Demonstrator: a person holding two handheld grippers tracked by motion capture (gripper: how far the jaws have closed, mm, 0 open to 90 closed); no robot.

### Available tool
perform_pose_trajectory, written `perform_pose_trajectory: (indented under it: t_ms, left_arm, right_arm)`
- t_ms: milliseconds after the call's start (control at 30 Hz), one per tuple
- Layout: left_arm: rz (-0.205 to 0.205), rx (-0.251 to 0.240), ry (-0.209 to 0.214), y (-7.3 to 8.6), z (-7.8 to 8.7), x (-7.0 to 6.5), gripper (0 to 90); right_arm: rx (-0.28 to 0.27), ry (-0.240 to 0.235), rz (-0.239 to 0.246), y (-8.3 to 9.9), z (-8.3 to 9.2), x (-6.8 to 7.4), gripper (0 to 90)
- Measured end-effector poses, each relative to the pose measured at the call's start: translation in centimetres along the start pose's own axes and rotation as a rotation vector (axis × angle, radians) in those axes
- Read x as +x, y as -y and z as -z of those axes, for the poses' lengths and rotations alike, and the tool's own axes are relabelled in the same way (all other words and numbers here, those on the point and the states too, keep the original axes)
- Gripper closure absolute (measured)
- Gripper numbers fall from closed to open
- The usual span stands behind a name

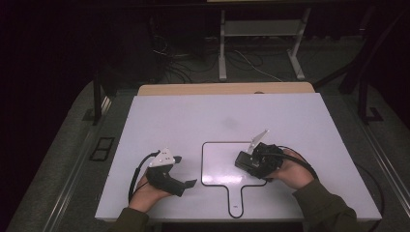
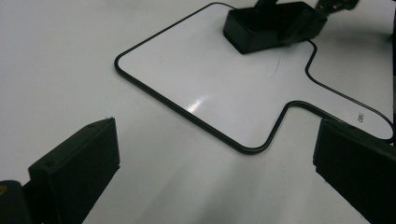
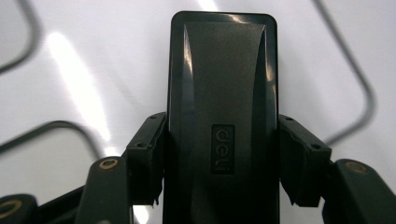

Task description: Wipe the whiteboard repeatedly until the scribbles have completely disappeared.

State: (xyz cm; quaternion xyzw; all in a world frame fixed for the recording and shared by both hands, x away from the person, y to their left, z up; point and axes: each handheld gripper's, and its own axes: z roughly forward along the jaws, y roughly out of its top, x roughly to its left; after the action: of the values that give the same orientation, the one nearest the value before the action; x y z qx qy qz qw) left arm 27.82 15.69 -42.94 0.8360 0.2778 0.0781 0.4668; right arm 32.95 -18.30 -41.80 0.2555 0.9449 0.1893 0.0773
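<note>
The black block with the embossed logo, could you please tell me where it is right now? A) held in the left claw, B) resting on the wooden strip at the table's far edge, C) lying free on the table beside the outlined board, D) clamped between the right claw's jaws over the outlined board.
D: the right claw grips the black block on both sides, above the outlined board.

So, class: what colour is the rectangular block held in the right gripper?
Black, glossy: the block shows best in the right gripper view.

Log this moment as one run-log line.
right gripper: shut on black eraser | eraser over paddle-shaped whiteboard | left gripper: open, holding nothing, beside board | table
</note>
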Motion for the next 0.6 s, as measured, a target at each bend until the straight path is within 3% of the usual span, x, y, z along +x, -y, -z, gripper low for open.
perform_pose_trajectory:
  t_ms: [133, 233, 600]
  left_arm:
    - [-0.001, 0.003, 0.001, 0.0, -0.1, 0.0, 0.0]
    - [-0.002, 0.004, 0.002, 0.0, -0.1, 0.0, 0.0]
    - [-0.007, 0.007, 0.005, -0.1, -0.3, -0.1, 0.0]
  right_arm:
    - [-0.002, 0.012, -0.033, 0.3, 0.0, -1.0, 38.7]
    - [0.002, 0.006, -0.011, 0.2, 0.0, -0.5, 38.7]
    - [-0.012, -0.077, 0.135, -2.5, -0.9, 4.3, 38.7]
